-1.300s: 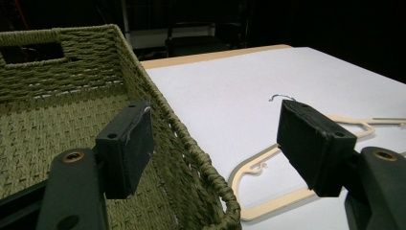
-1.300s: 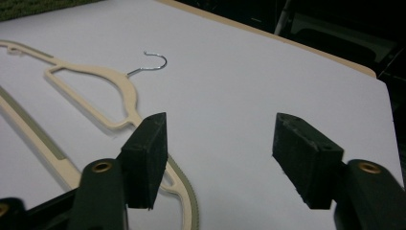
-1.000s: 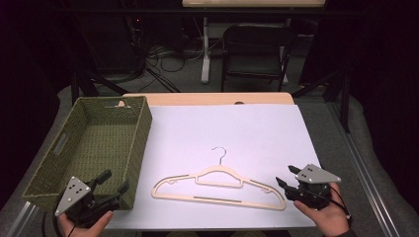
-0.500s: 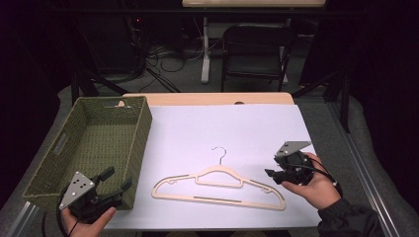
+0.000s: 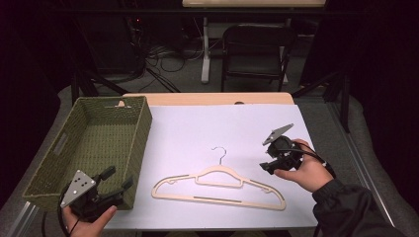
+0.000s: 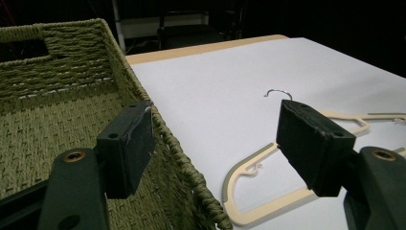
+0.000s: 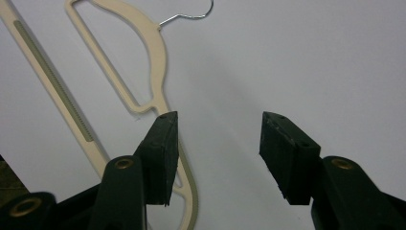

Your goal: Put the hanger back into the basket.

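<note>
A cream plastic hanger (image 5: 217,185) with a metal hook lies flat on the white sheet (image 5: 237,128). My right gripper (image 5: 269,165) hovers just above and to the right of its right shoulder, tilted down. In the right gripper view the hanger (image 7: 153,62) runs past the left jaw, and my right gripper (image 7: 218,148) is open; its jaws have just narrowed a little, with only bare sheet between them. My left gripper (image 5: 118,177) is open at the near corner of the woven green basket (image 5: 143,128). In the left gripper view the basket wall (image 6: 72,62) and hanger (image 6: 249,165) lie beyond my left gripper (image 6: 218,139).
The basket has nothing in it and takes up the table's left side. A strip of wooden table edge (image 5: 207,98) shows beyond the sheet. Behind the table stand a dark chair (image 5: 257,49), stands and floor cables.
My right gripper has lifted and moved left and away from the table's near right corner, to above the hanger's right end. The left gripper and the hanger have stayed put.
</note>
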